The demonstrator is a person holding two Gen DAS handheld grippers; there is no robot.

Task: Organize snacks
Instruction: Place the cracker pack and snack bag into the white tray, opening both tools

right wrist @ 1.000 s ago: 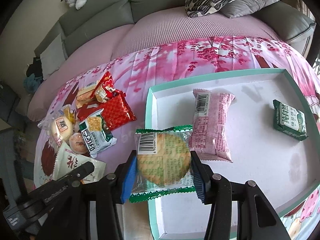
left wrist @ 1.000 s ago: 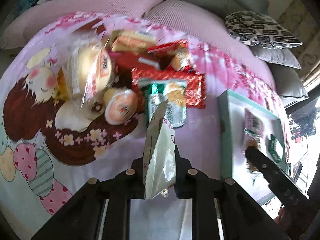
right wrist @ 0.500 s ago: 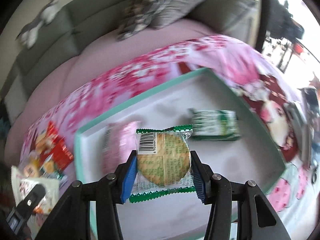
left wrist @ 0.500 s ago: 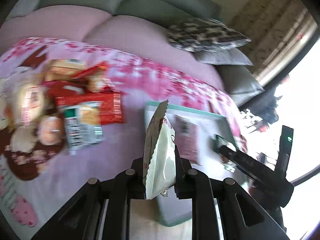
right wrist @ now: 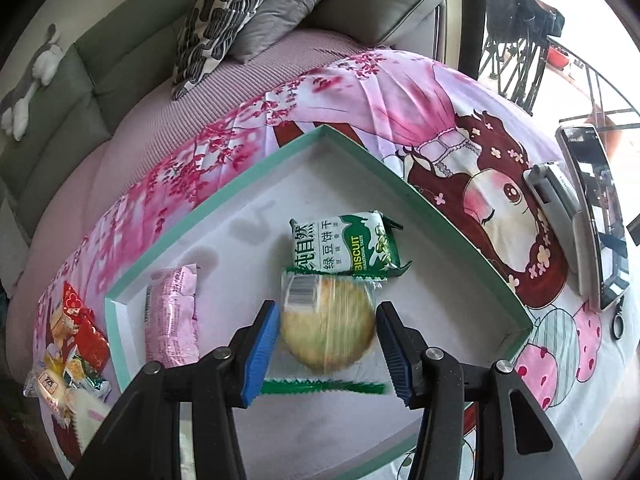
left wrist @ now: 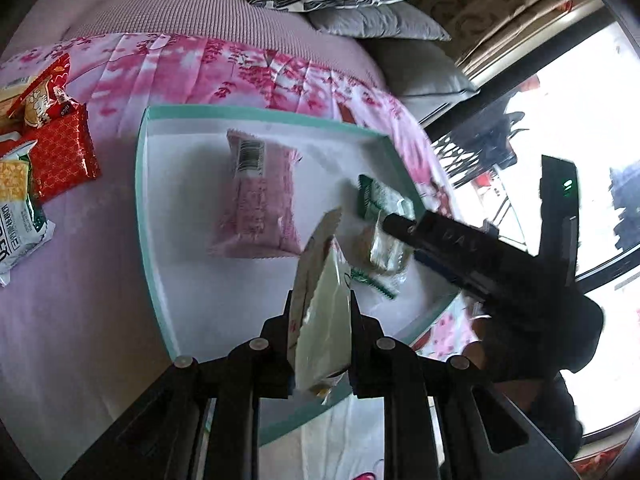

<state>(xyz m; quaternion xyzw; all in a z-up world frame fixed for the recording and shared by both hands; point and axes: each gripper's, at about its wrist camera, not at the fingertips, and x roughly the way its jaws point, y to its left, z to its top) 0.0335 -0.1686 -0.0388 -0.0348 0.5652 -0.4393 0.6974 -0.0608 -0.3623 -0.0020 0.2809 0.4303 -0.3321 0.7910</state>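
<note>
My left gripper (left wrist: 322, 320) is shut on a white snack packet (left wrist: 320, 312), held on edge above the near part of the teal-rimmed white tray (left wrist: 140, 208). My right gripper (right wrist: 326, 344) is open over the tray (right wrist: 456, 220); the round cracker in its clear, green-edged wrapper (right wrist: 328, 324) sits between the blue pads (right wrist: 260, 348), blurred, with gaps on both sides. It also shows in the left wrist view (left wrist: 380, 248) below the right gripper's finger. In the tray lie a pink packet (left wrist: 256, 196) (right wrist: 172, 316) and a green biscuit pack (right wrist: 346, 248) (left wrist: 380, 200).
Loose snacks lie left of the tray on the pink printed cloth: a red packet (left wrist: 60, 160), a green-white cracker pack (left wrist: 16, 216), more in the right wrist view (right wrist: 68, 356). A phone on a stand (right wrist: 592, 216) is right of the tray. Sofa cushions (right wrist: 228, 16) lie behind.
My right gripper has opened and the round cracker has come free over the tray beside the green pack. My left gripper has swung right, carrying the white packet over the tray.
</note>
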